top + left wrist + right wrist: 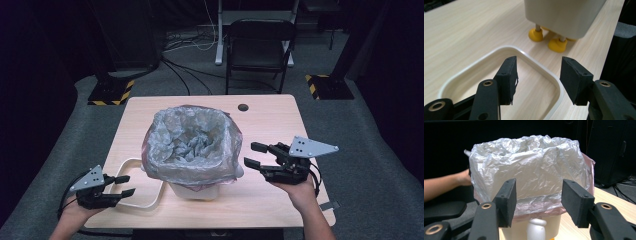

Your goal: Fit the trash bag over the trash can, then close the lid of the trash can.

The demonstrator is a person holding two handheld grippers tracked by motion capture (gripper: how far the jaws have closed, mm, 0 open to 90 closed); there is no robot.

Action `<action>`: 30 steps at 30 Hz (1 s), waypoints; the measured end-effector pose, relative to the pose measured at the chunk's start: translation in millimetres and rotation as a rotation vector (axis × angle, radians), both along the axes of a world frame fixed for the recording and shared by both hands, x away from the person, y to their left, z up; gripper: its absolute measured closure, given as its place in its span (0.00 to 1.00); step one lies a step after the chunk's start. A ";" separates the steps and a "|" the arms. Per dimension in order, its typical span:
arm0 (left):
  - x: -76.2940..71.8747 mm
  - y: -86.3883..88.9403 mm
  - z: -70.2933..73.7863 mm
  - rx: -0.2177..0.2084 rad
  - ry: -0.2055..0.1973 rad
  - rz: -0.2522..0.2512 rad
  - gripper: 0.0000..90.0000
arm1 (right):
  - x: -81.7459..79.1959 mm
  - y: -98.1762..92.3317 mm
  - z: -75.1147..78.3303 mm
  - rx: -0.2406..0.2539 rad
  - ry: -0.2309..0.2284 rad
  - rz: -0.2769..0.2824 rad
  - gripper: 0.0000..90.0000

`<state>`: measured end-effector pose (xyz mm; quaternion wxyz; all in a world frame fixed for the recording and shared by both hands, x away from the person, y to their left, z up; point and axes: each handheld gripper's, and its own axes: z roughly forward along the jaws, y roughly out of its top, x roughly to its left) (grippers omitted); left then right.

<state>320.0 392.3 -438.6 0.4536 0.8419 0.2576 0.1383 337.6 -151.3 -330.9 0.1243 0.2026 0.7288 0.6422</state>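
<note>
At the table's near left edge, I have the left gripper with its jaws parted and nothing between them, poised over the corner of the white tray without touching it. My right gripper is also open and empty, aimed at the bag-lined bin at the table's middle, just short of the plastic bag.

Table brightly lit from above, room around it dark; high view soft and grainy, jaws close to the lens slightly blurred.
</note>
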 end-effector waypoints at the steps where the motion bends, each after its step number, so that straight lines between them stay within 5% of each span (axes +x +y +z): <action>1: -0.1 0.5 -4.5 0.003 0.007 0.002 0.53 | 1.3 0.3 -1.3 0.007 0.001 -0.001 0.50; 10: 6.0 15.1 -33.5 0.042 0.032 0.039 0.49 | 3.6 6.6 -5.8 -0.002 -0.005 -0.007 0.50; 23: 2.1 -7.7 -58.4 0.077 0.074 -0.096 0.55 | 5.4 11.0 -7.5 -0.002 -0.001 -0.014 0.49; 30: -2.5 -19.9 -64.8 0.131 0.097 -0.159 0.58 | 3.6 8.3 -8.6 0.003 -0.002 -0.018 0.49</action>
